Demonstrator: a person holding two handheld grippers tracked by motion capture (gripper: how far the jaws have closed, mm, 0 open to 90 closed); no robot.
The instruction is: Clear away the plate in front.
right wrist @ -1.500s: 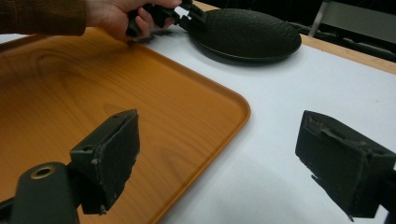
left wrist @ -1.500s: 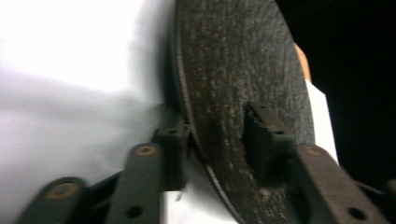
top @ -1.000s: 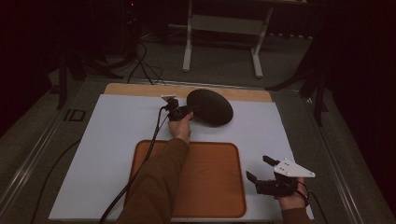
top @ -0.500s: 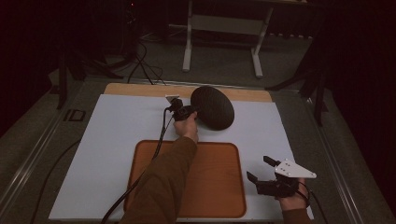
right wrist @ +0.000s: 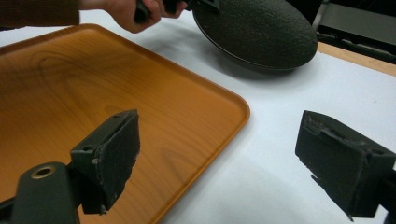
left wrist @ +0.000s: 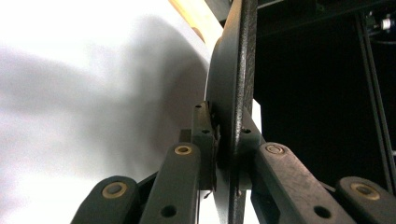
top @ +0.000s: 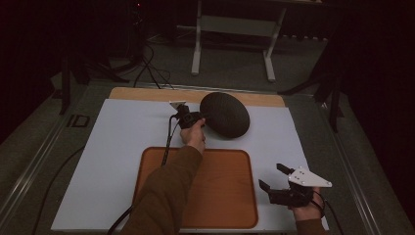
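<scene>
A dark round textured plate point(top: 226, 115) is tilted up on its edge at the back middle of the white sheet point(top: 117, 147). My left gripper point(top: 200, 118) is shut on the plate's left rim. In the left gripper view the rim point(left wrist: 236, 70) runs edge-on between the pads of that gripper point(left wrist: 225, 140). My right gripper point(top: 271, 176) is held open at the front right, beside the orange wooden tray point(top: 225, 200). Nothing lies between the right gripper's point(right wrist: 219, 158) jaws. The tray point(right wrist: 93, 70) is bare, and the plate point(right wrist: 261, 32) sits beyond its far corner.
A pale wooden strip point(top: 147, 94) borders the sheet's far edge. A cable point(top: 169, 142) trails from the left gripper across the tray's left side. Beyond the table, a grey metal stand point(top: 235, 29) and loose cables point(top: 147, 63) lie on the dark floor.
The left gripper has closed on the plate's rim, and the plate has tipped up further and shifted slightly right. The right gripper has not moved.
</scene>
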